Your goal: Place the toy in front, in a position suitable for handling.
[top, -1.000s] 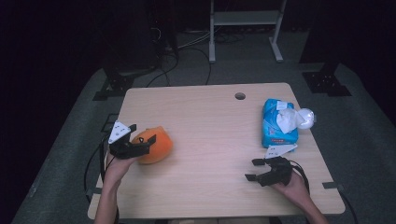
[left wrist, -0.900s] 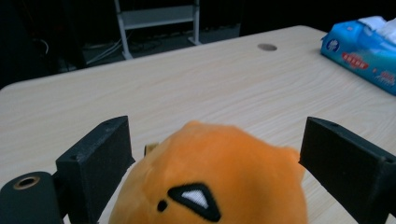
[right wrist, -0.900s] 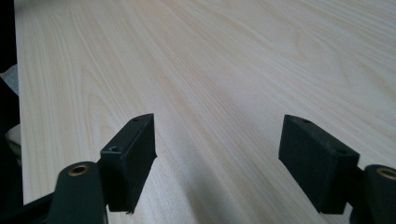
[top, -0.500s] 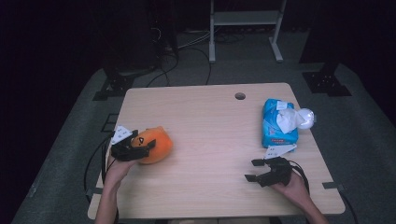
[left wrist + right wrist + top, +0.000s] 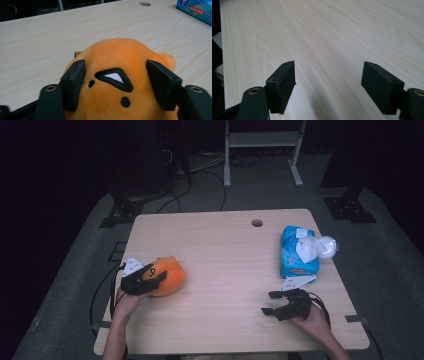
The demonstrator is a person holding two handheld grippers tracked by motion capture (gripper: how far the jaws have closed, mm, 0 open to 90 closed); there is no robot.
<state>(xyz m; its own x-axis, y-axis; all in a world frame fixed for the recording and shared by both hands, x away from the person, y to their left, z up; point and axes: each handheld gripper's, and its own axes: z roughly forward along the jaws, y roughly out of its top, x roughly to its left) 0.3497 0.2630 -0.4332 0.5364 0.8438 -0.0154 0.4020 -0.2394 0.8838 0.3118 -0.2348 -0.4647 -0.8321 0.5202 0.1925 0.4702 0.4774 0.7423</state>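
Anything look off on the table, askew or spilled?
Nothing spilled or damaged. The blue tissue pack lies near the table's right edge, one tissue pulled up loose. The left gripper has just been closing, its pads now pressing the orange plush toy. The right gripper is open over bare wood.

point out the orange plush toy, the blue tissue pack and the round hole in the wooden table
orange plush toy (image 5: 170,275), high view, on its rounded orange body
blue tissue pack (image 5: 295,260), high view, on its blue wrapper
round hole in the wooden table (image 5: 257,223), high view, at the hole's centre
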